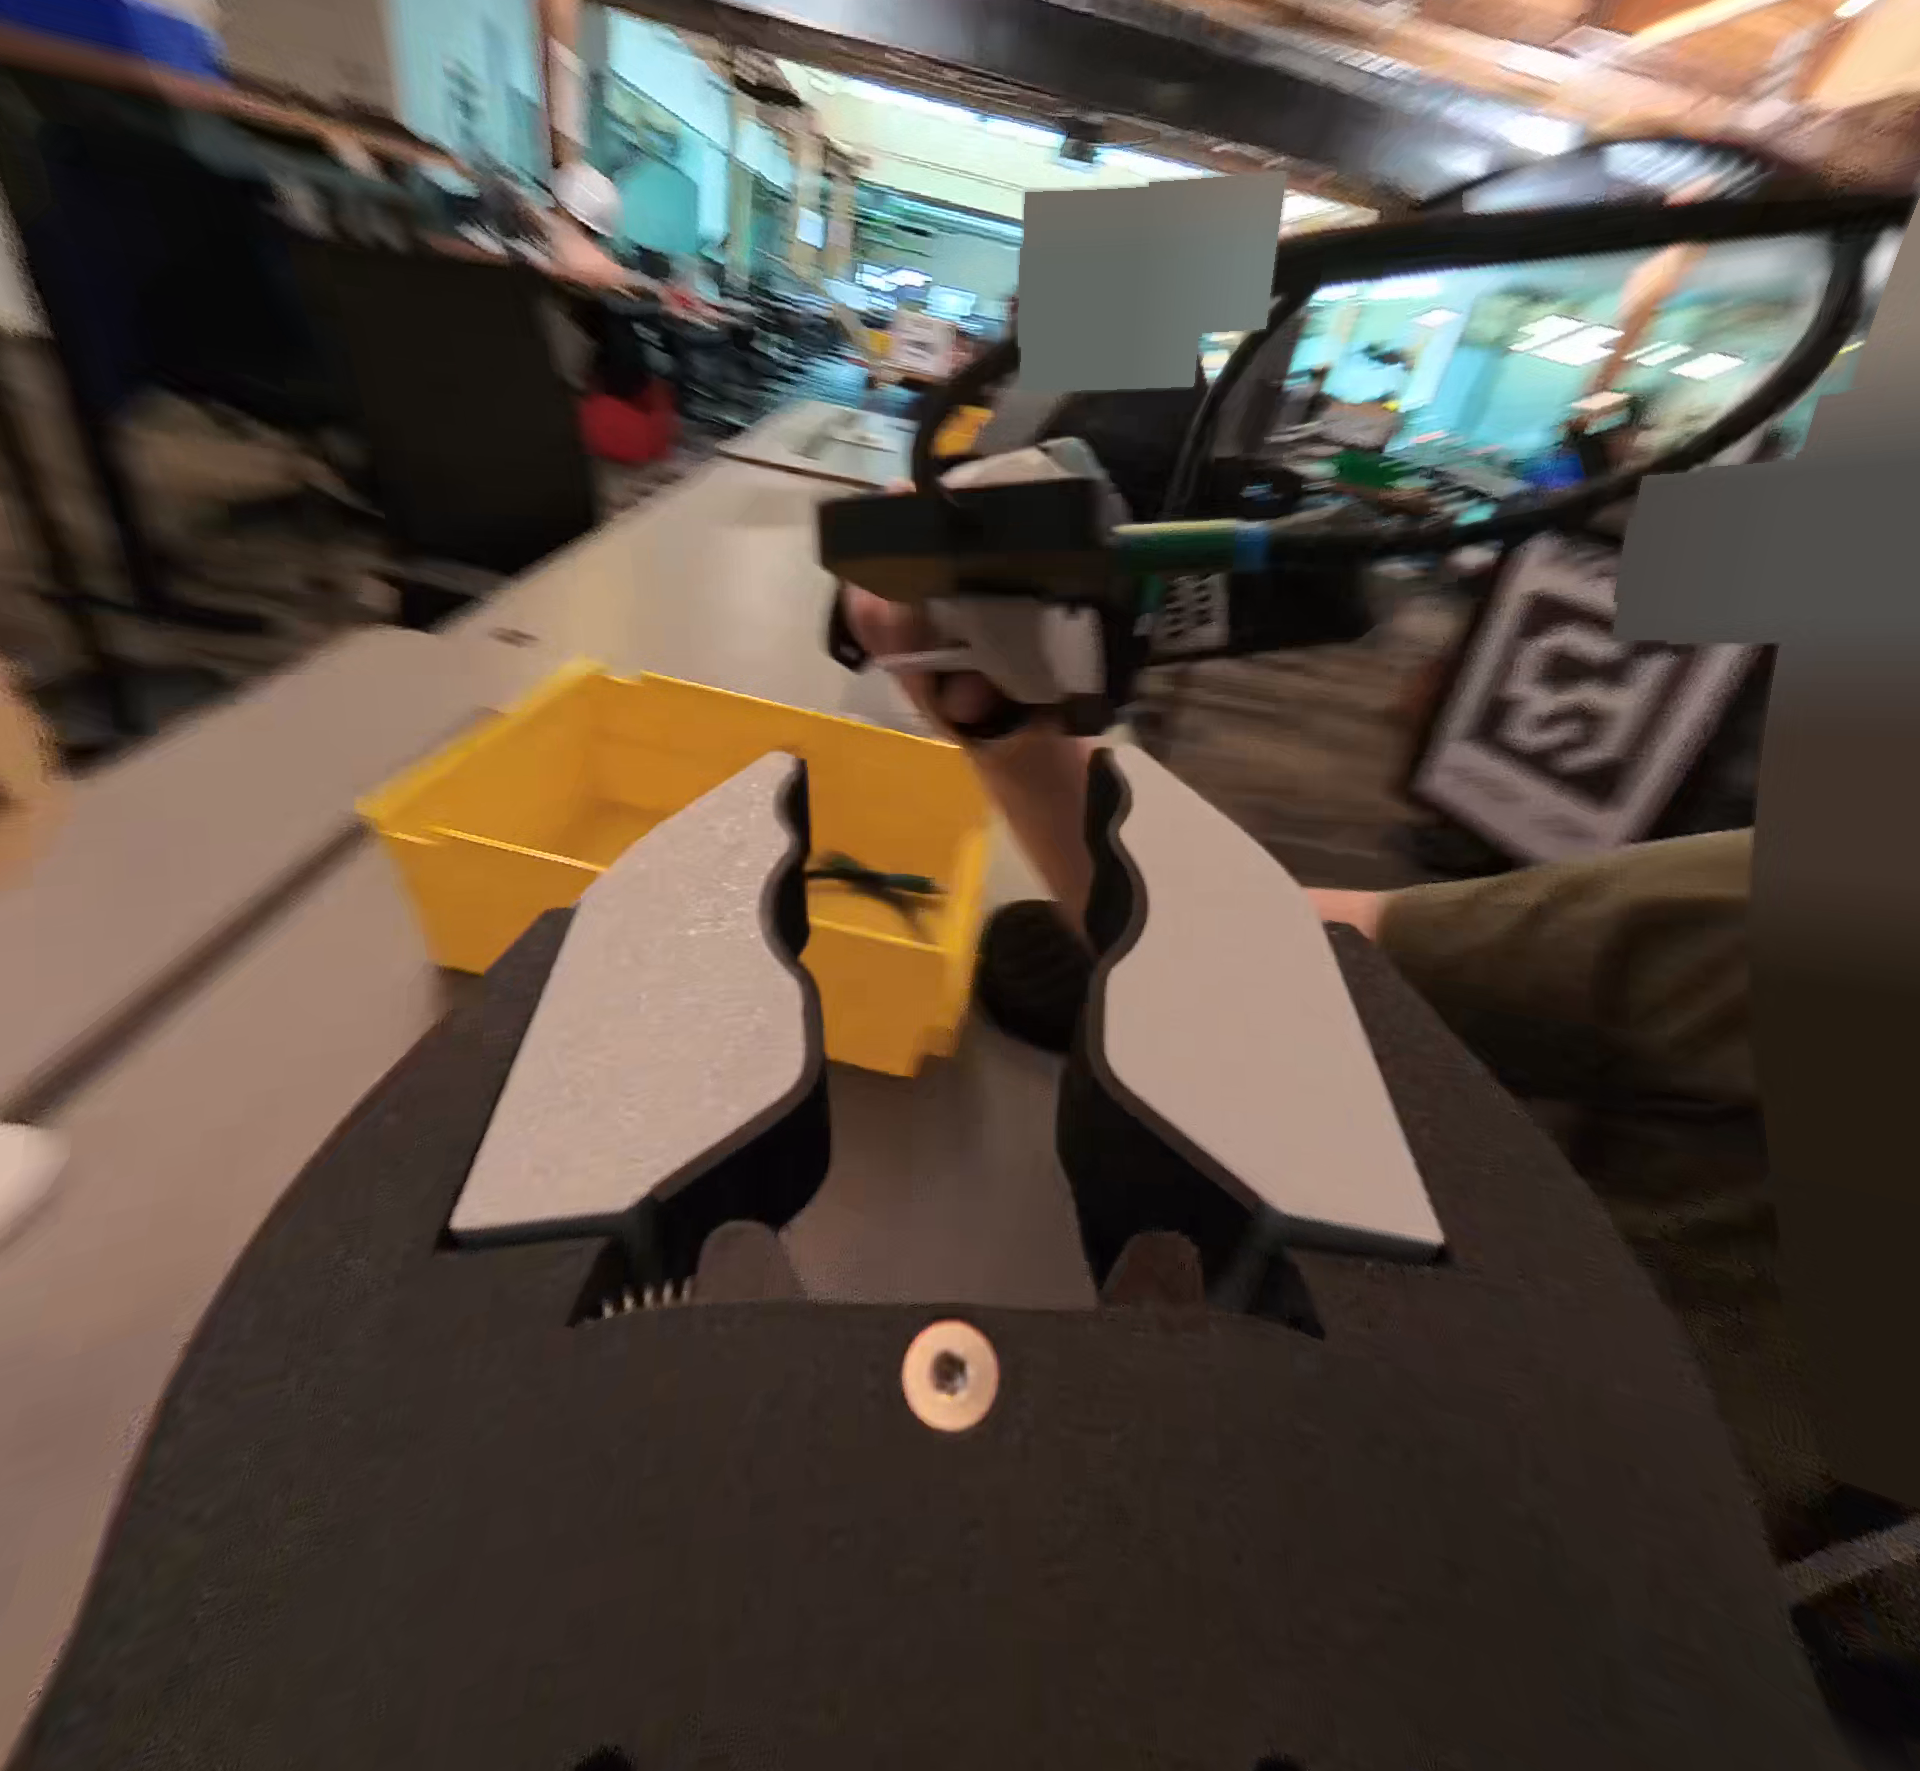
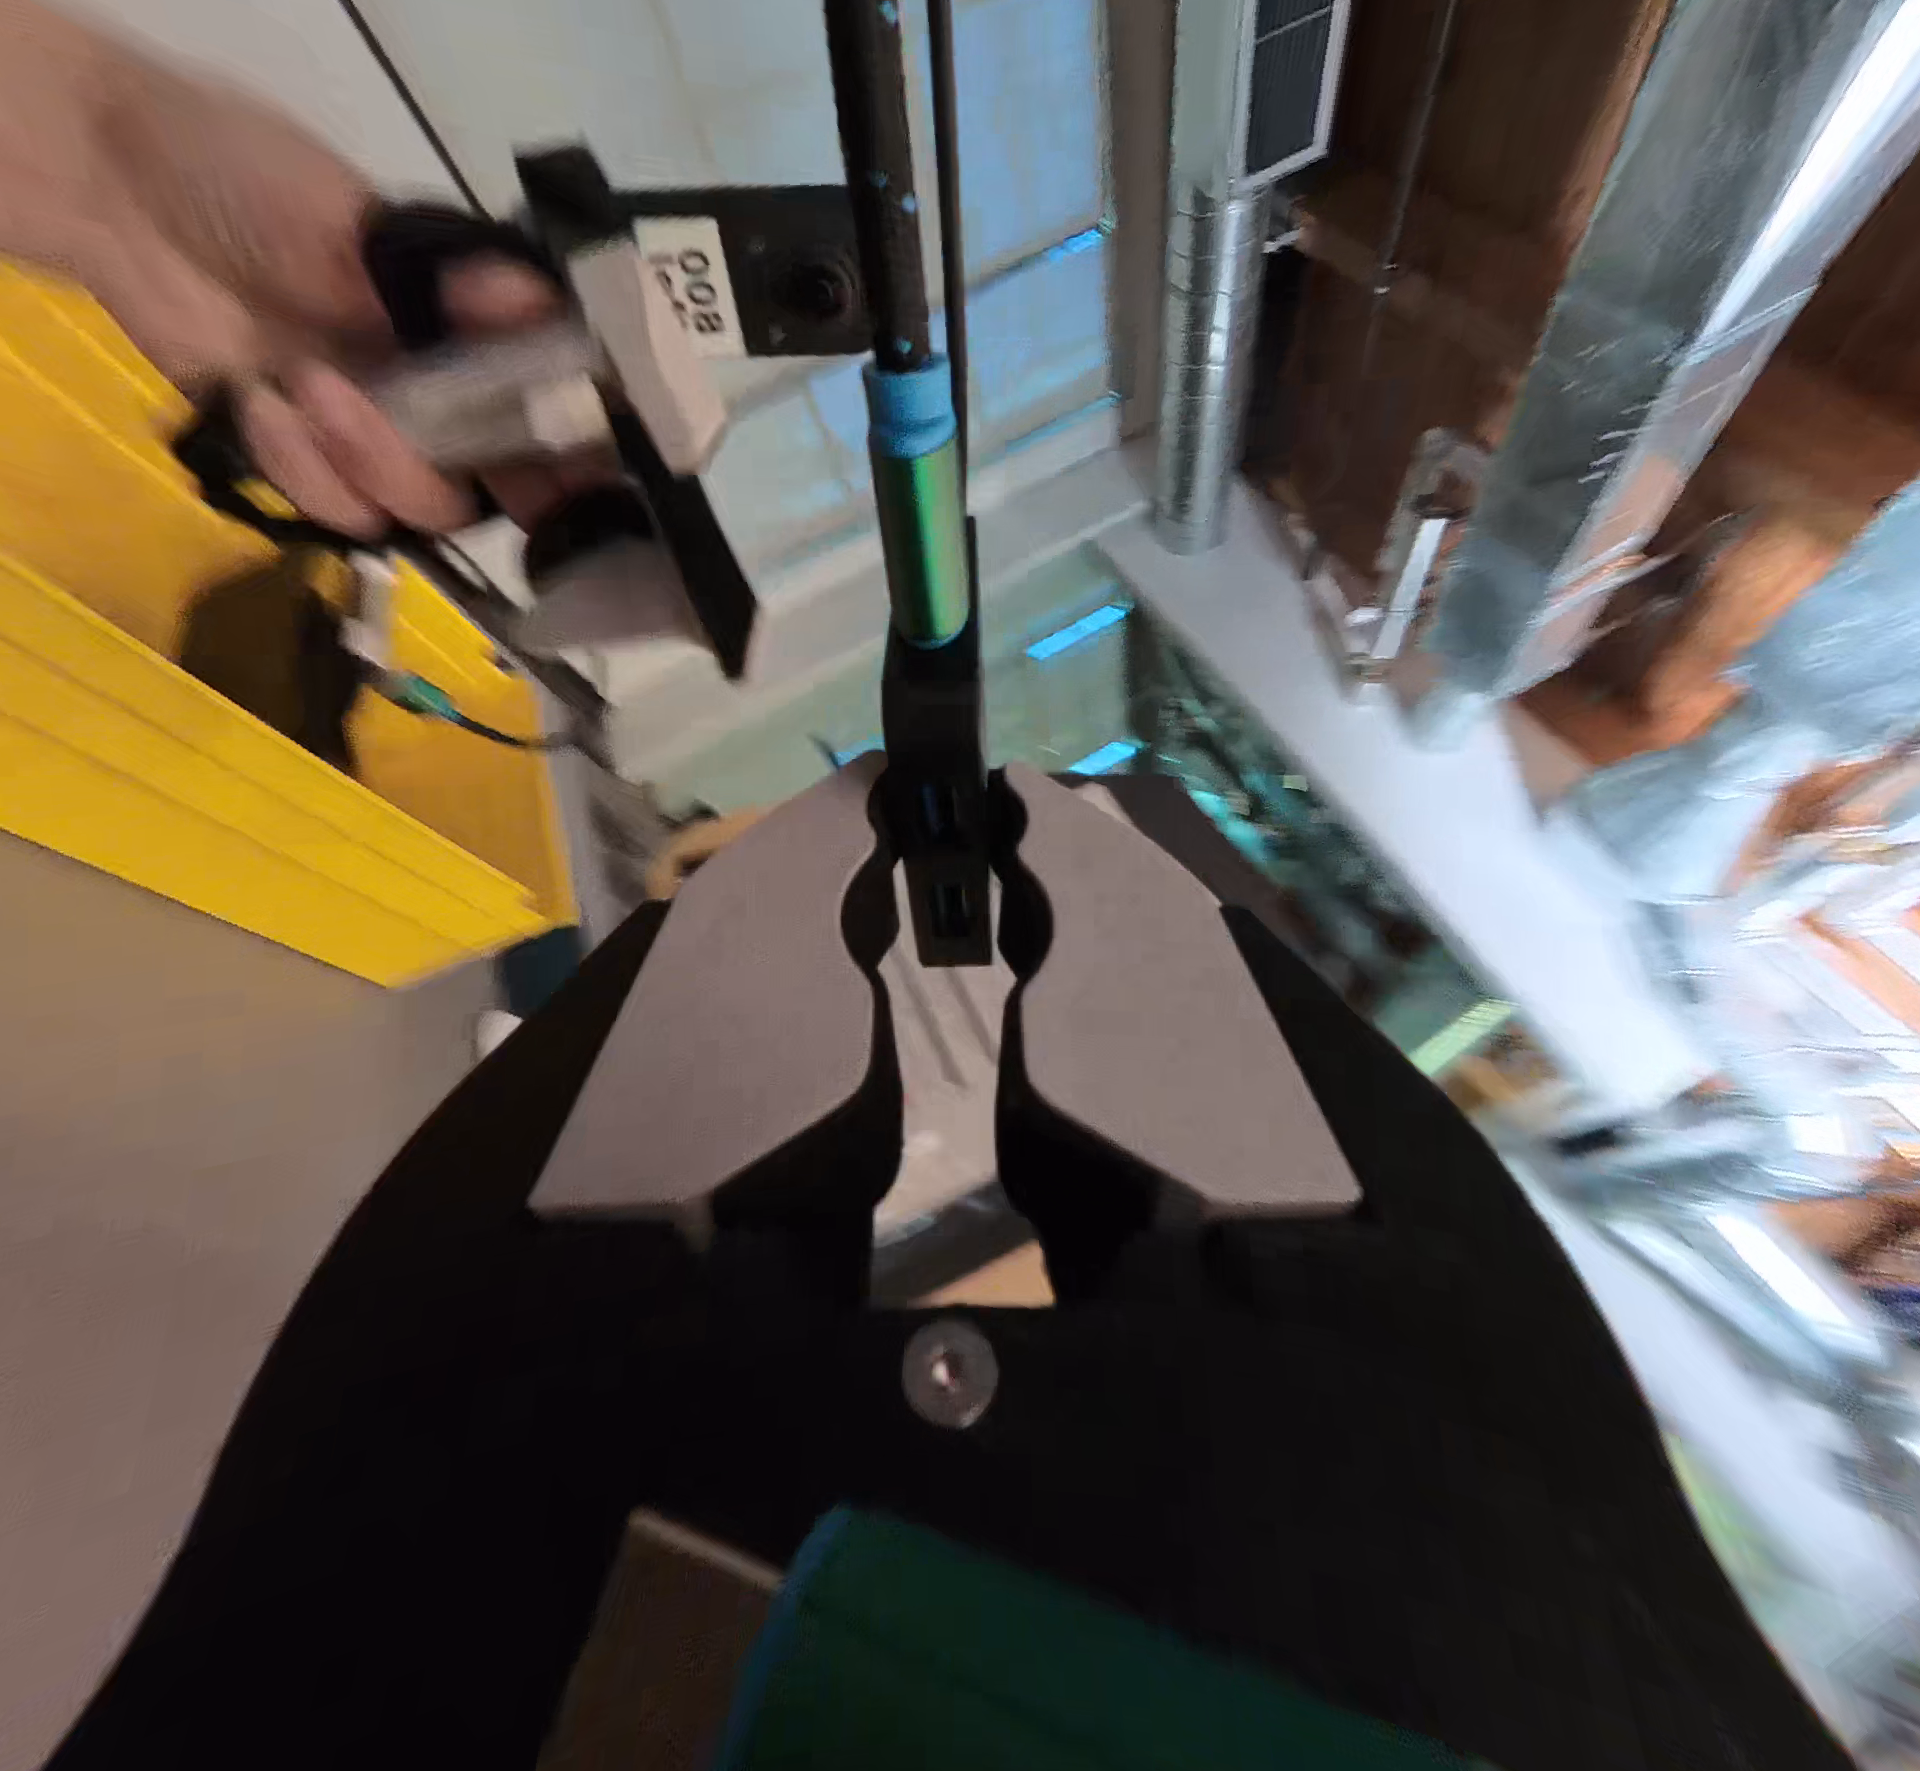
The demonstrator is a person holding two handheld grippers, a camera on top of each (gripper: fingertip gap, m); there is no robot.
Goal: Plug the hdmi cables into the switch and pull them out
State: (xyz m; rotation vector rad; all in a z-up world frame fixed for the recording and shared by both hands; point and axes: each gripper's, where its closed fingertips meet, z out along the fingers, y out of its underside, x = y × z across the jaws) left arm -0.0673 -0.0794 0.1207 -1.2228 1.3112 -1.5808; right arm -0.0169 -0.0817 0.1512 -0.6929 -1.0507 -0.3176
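Note:
In the right wrist view, my right gripper (image 2: pixel 940 786) is shut on a small black HDMI switch (image 2: pixel 945 900), held in the air. A green metallic HDMI plug (image 2: pixel 925 537) with a blue tape band sits in the switch's far end. Its black braided cable (image 2: pixel 862 111) runs away from me. My left gripper (image 1: pixel 945 771) is open and empty above the table. The right gripper (image 1: pixel 1091 568), in a hand, shows ahead of it with the green plug (image 1: pixel 1179 542) and a wide cable loop (image 1: pixel 1558 230). The left gripper (image 2: pixel 727 620) shows blurred at upper left.
A yellow bin (image 1: pixel 665 765) stands on the grey table (image 1: pixel 208 890) just beyond my left fingers, with a small dark cable (image 1: pixel 873 880) inside; the bin also shows in the right wrist view (image 2: pixel 208 786). A black-and-white marker board (image 1: pixel 1579 682) and an olive sleeve (image 1: pixel 1558 942) are at right.

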